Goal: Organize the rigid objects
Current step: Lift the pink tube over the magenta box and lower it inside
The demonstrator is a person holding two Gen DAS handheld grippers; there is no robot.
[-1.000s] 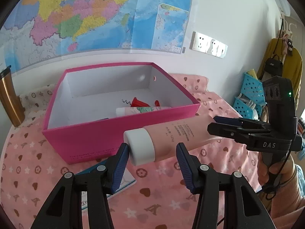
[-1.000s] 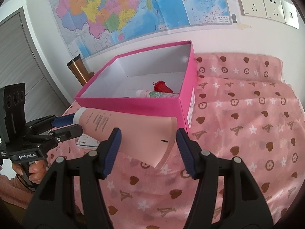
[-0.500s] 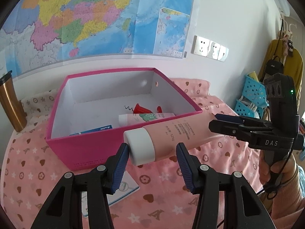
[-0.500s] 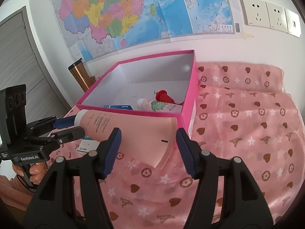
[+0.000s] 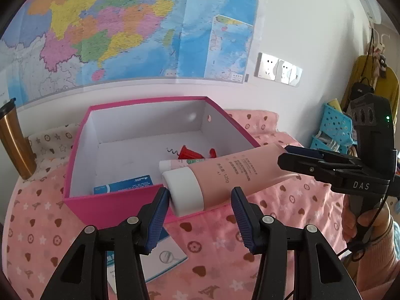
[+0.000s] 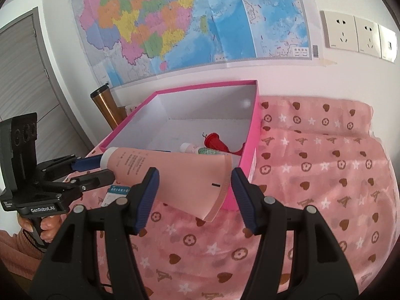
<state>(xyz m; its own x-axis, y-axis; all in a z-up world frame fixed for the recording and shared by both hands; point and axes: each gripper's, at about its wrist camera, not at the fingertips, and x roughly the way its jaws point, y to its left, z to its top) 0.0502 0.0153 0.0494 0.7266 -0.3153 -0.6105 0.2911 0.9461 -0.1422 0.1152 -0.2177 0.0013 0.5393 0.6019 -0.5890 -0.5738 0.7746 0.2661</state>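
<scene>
A pink tube (image 5: 225, 175) with a white cap (image 5: 185, 192) hangs level in the air, over the near wall of an open pink box (image 5: 112, 202). My left gripper (image 5: 200, 195) is shut on the cap end. My right gripper (image 6: 193, 177) is shut on the tube's (image 6: 175, 172) flat crimped end. Each gripper shows in the other's view: the right gripper (image 5: 285, 155) and the left gripper (image 6: 92, 170). Inside the box (image 6: 250, 150) lie a red corkscrew (image 5: 187, 152), a small white tube (image 5: 175, 163) and a blue carton (image 5: 125, 186).
A pink patterned cloth (image 6: 312, 175) covers the table. A white and blue leaflet (image 5: 167, 255) lies in front of the box. A copper thermos (image 5: 12, 137) stands left of it. Blue baskets (image 5: 335, 130) sit at the right, and a map hangs on the wall behind.
Both grippers have risen a little with the tube between them. The box now sits lower in both views and more of its inside shows, including the blue carton.
</scene>
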